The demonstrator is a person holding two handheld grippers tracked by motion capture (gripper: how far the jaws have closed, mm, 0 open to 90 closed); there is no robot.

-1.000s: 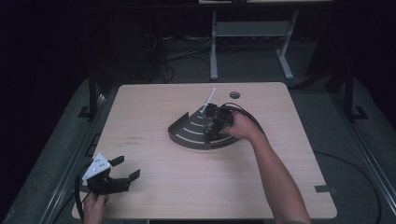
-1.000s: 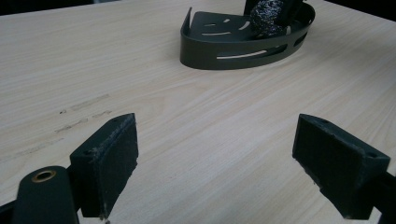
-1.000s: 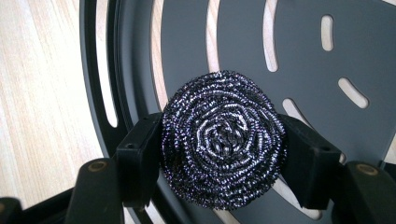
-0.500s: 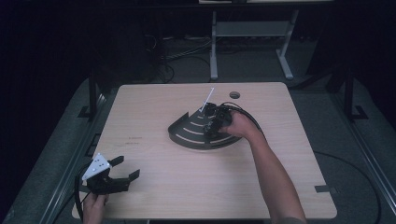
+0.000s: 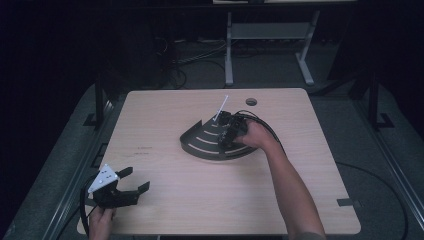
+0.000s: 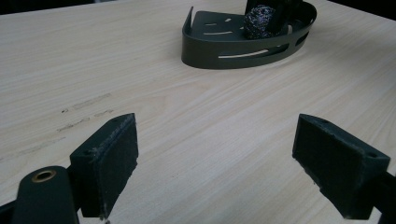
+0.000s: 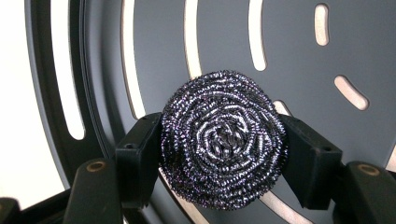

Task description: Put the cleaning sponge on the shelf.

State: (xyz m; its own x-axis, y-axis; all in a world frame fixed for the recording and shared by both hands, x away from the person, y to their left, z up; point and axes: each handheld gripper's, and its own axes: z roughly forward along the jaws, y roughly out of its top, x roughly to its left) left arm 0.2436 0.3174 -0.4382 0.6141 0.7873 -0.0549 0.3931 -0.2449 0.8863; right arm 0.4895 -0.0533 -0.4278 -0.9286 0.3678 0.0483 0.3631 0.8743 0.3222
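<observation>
A dark quarter-round slotted tray [image 5: 200, 141] lies at the middle of the wooden table [image 5: 210, 200]. My right gripper [image 5: 227, 131] reaches down into the tray from its right side. In the right gripper view, this gripper [image 7: 222, 156] is shut on a round steel-wool scourer [image 7: 224, 121], with a pad pressing on each side just above the tray floor [image 7: 289, 42]. My left gripper [image 5: 135, 179] rests near the front left corner of the table, far from the tray. Its jaws [image 6: 233, 144] stand wide open over bare wood, facing the tray [image 6: 233, 49] and the scourer [image 6: 259, 21] inside it.
A small round hole [image 5: 251, 101] sits near the table's far edge. Behind the table stands a metal frame [image 5: 270, 35] with cables on the dark floor. Bare wood lies between the left gripper and the tray.
</observation>
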